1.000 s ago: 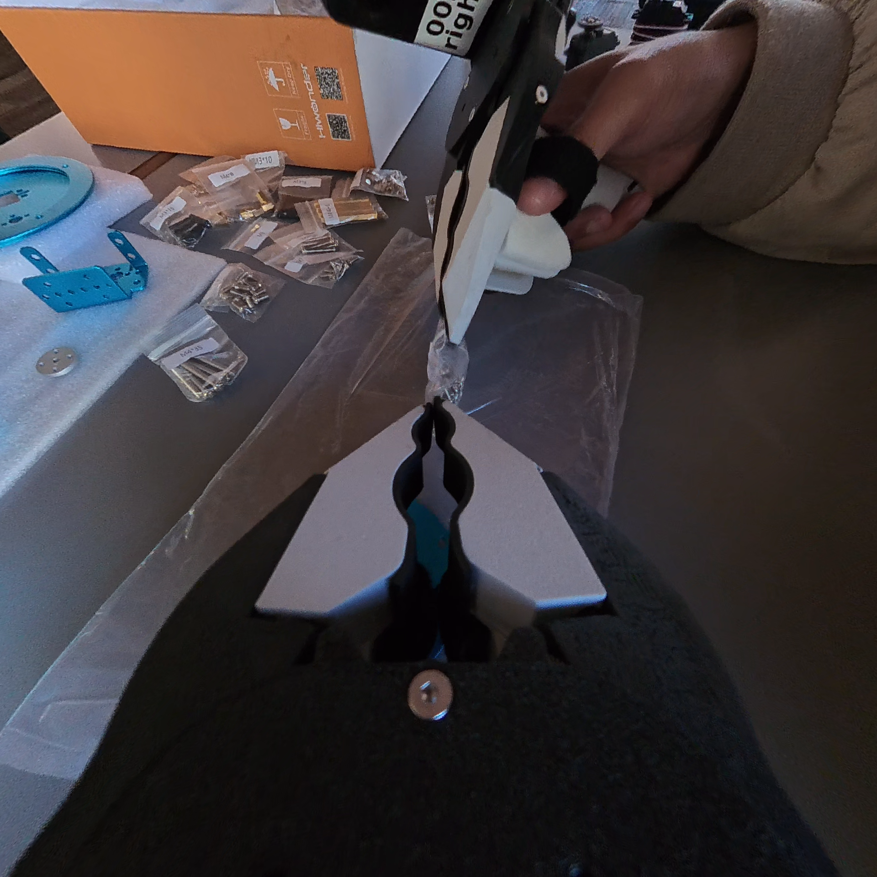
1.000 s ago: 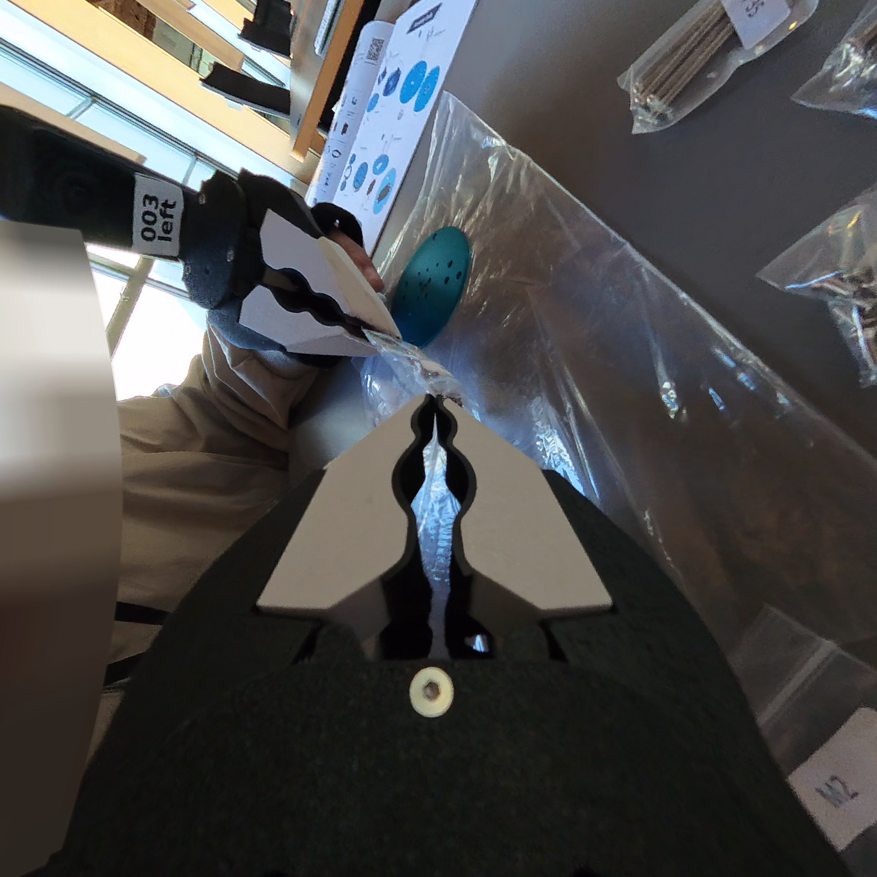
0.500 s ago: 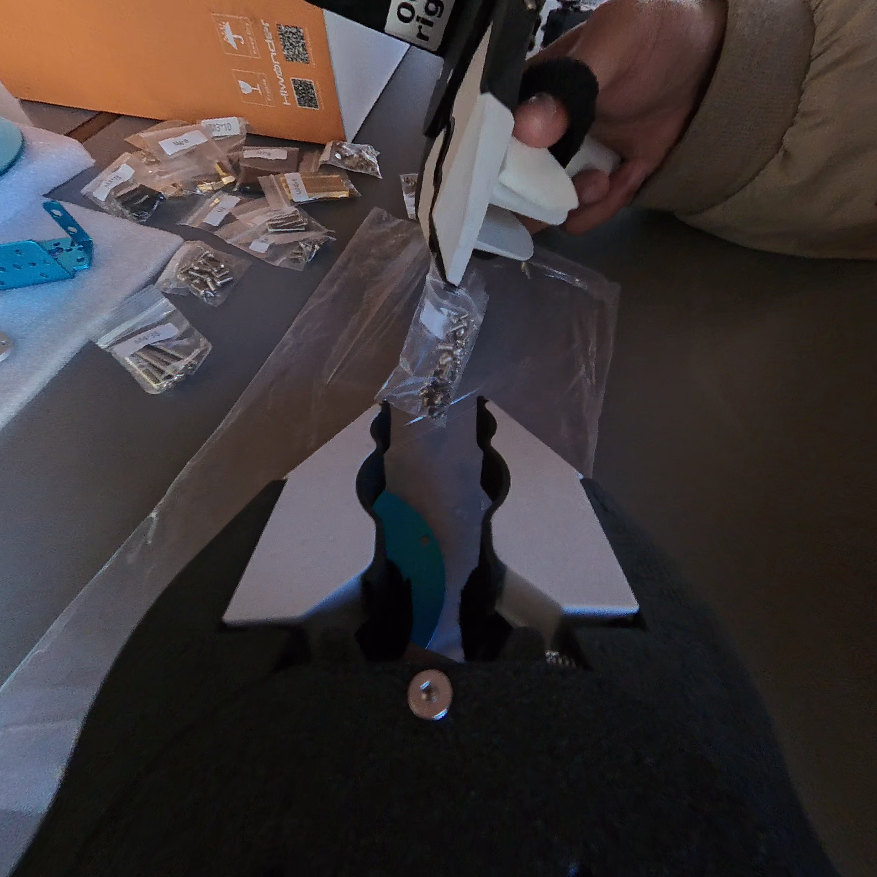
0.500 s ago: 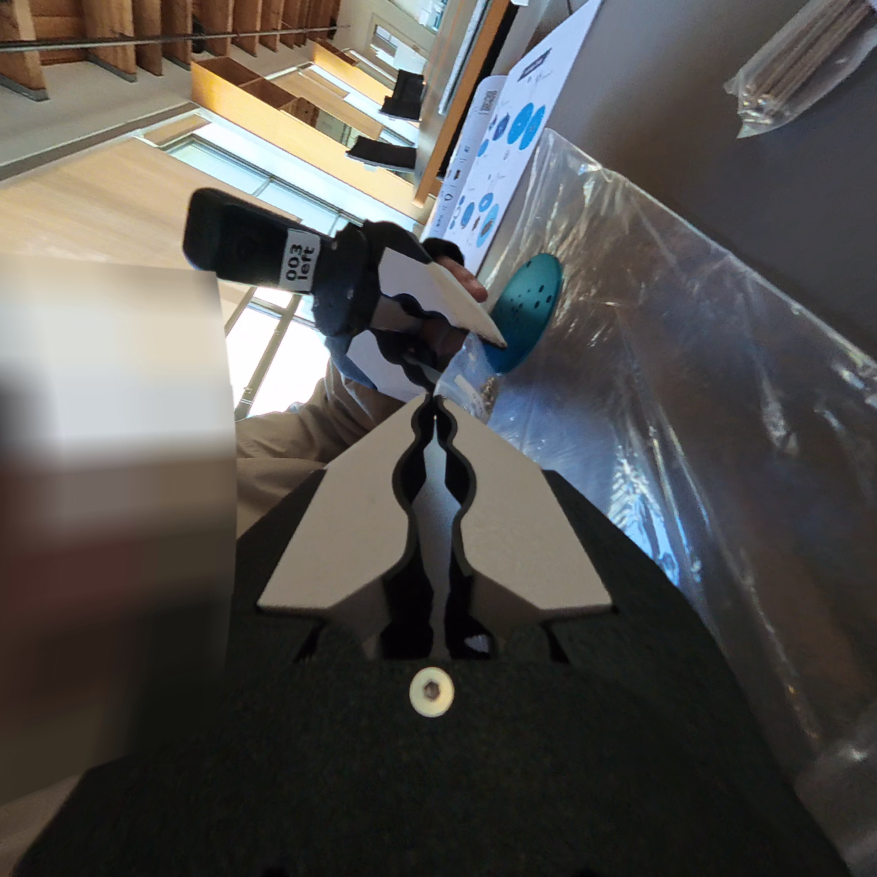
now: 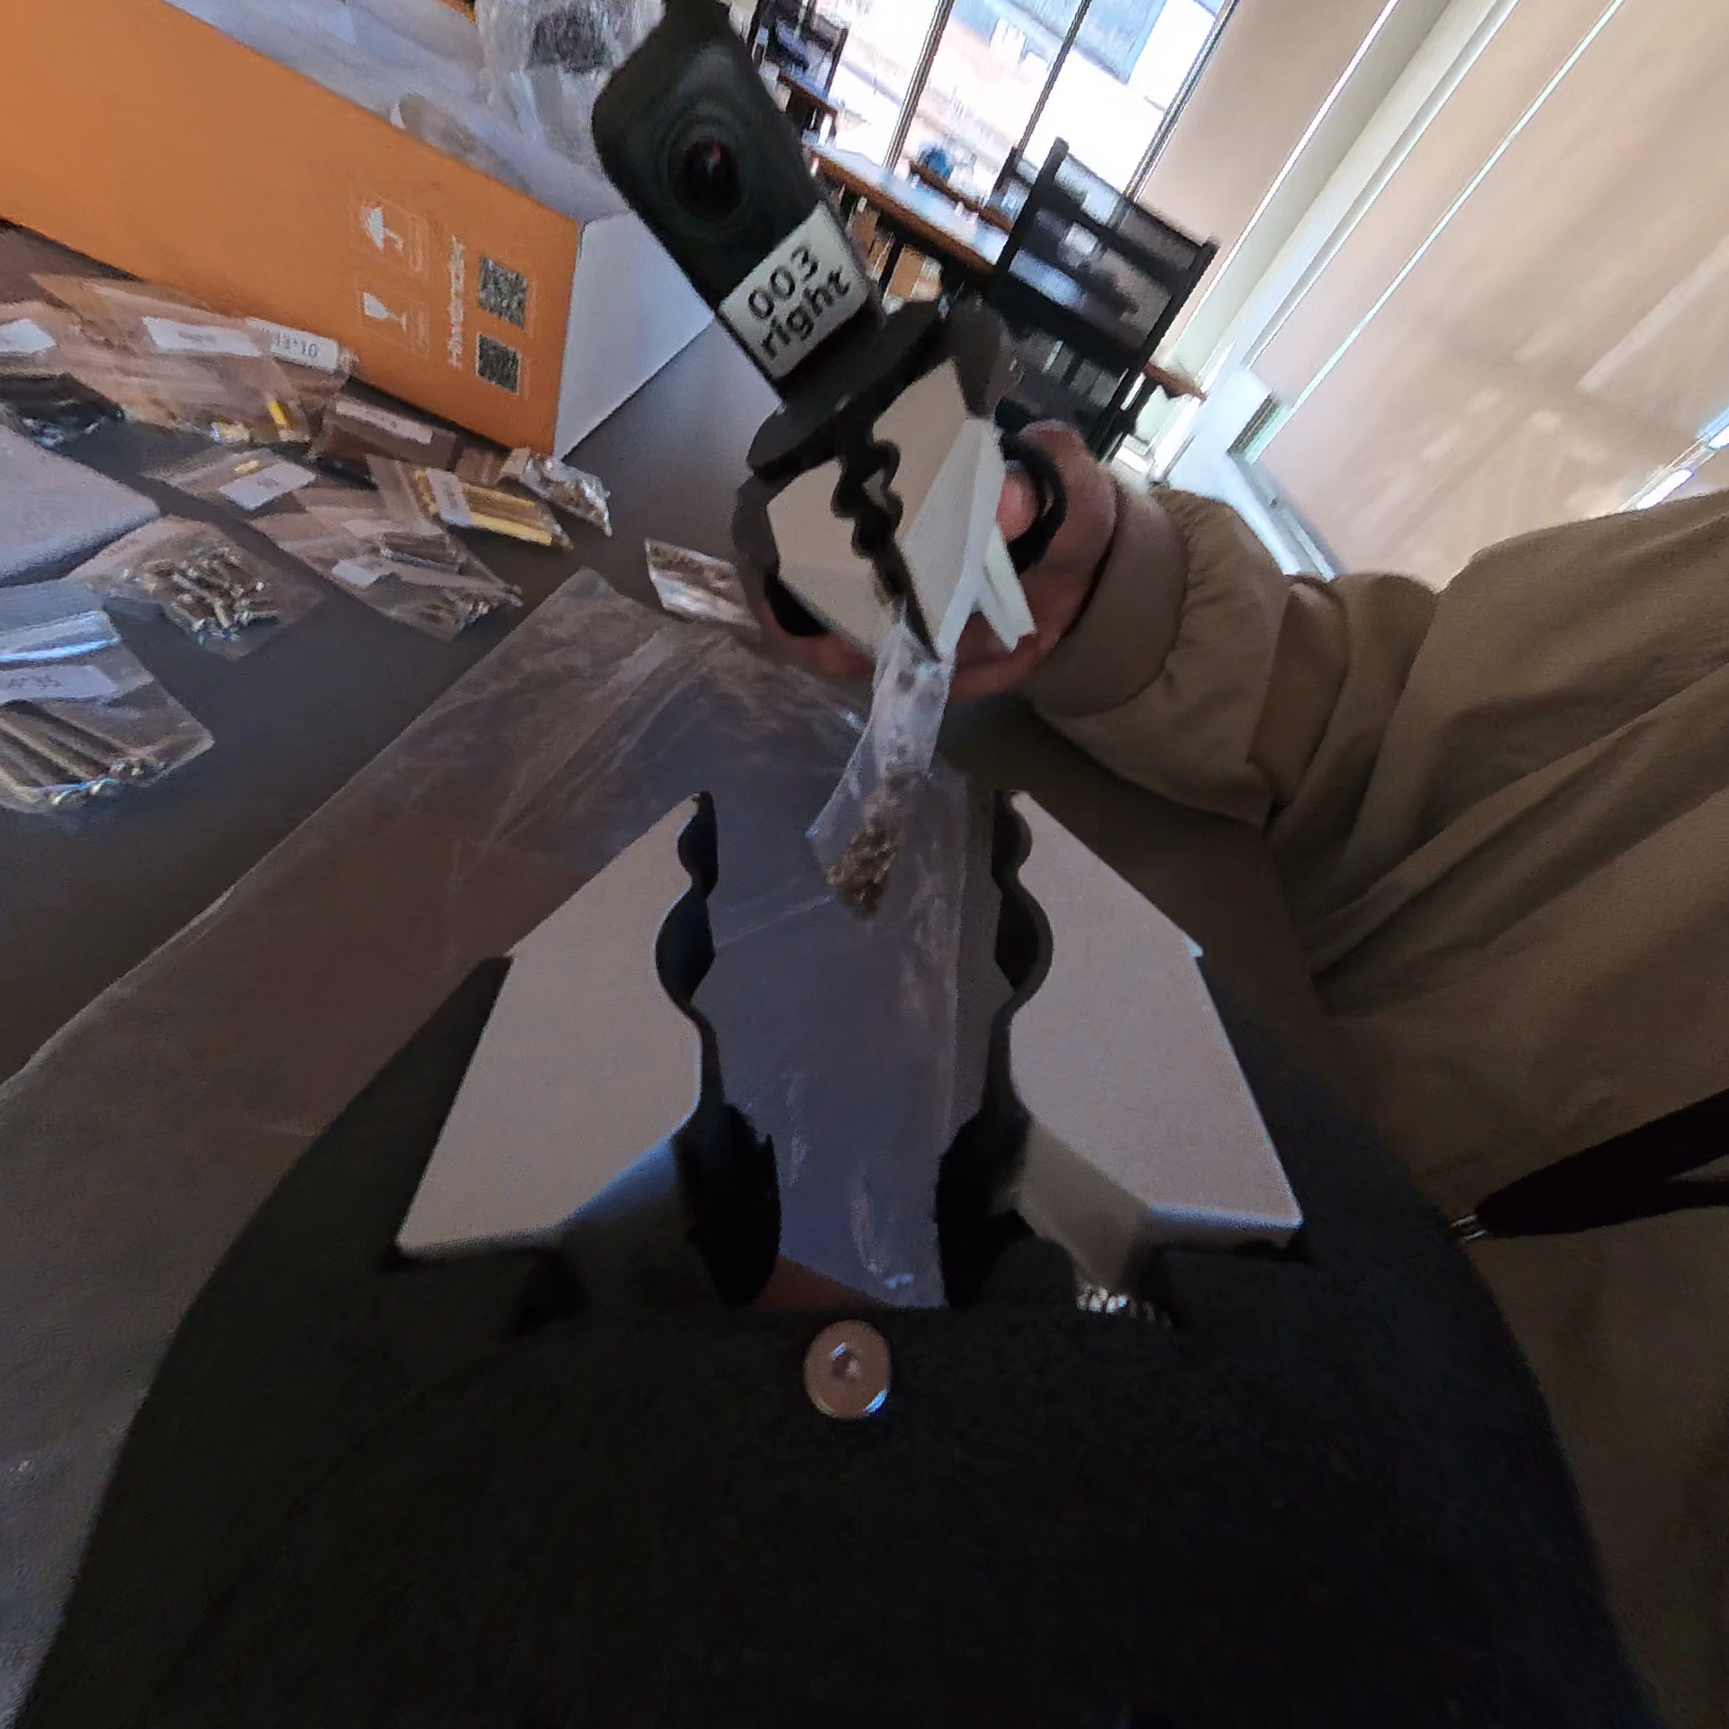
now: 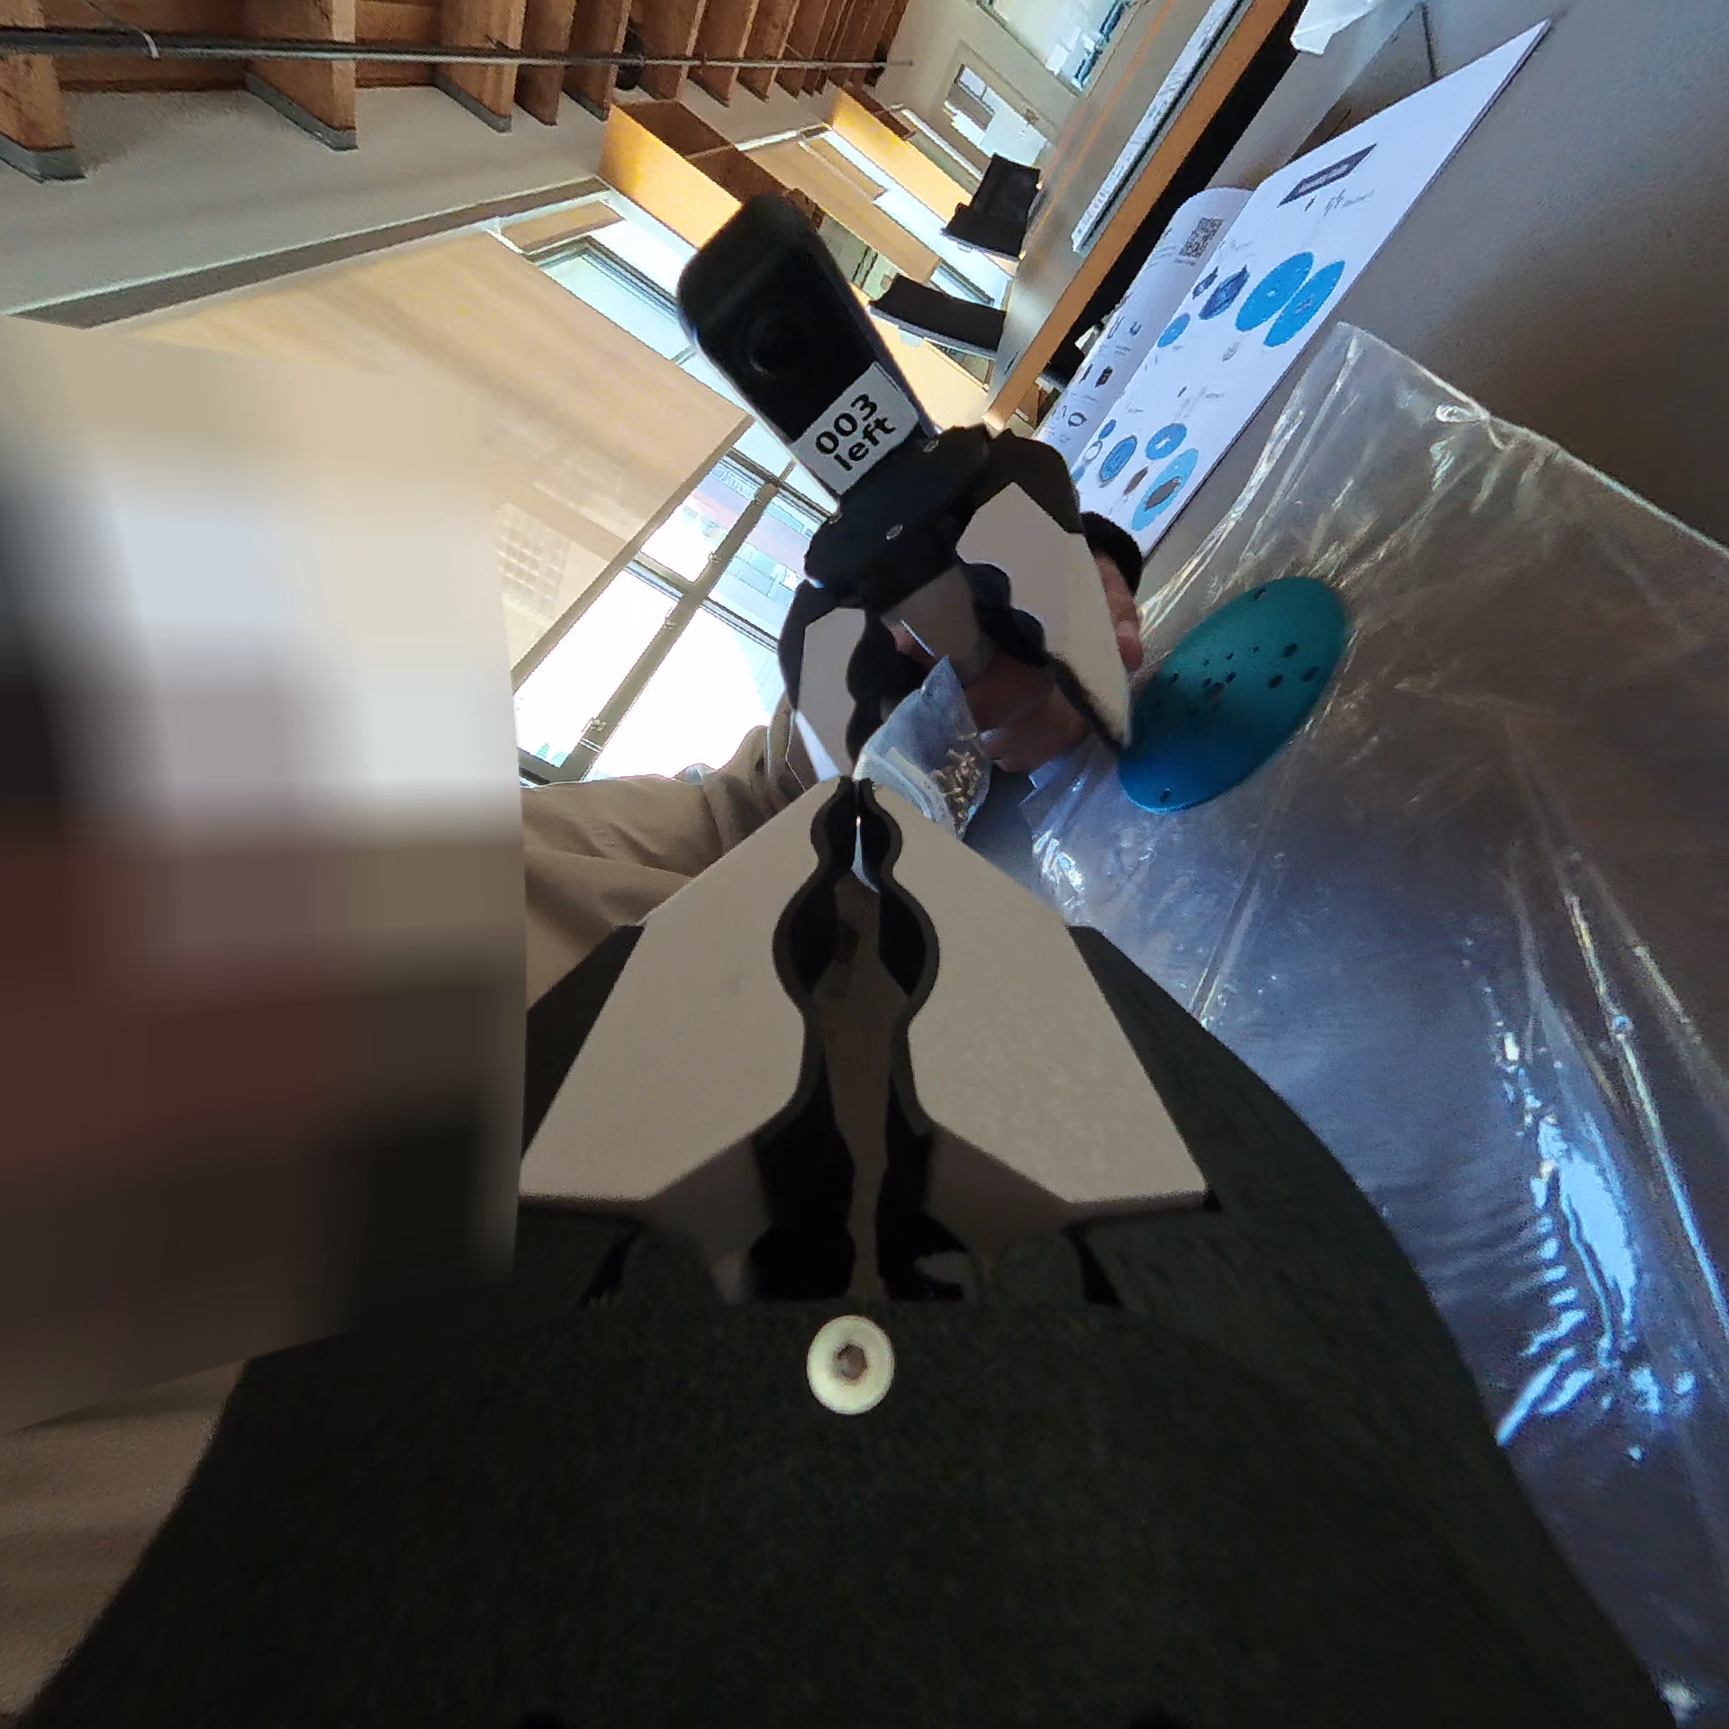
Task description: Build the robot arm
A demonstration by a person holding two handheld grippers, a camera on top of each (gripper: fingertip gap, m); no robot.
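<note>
The right tool (image 5: 922, 636) is clamped on the top edge of the small screw bag (image 5: 884, 777). The bag hangs lengthwise, its lower end just ahead of the spread, empty left tool (image 5: 847, 823), above the table (image 5: 281, 674).

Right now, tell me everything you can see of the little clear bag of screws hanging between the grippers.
The little clear bag is a small transparent plastic pouch with a white label near its top. Small metal screws sit bunched in its lower end. It hangs tilted above a large clear plastic sheet on the table, touching neither. The right hand-held gripper is shut on its upper edge. The left hand-held gripper is open, its fingers either side, not gripping it.
</note>
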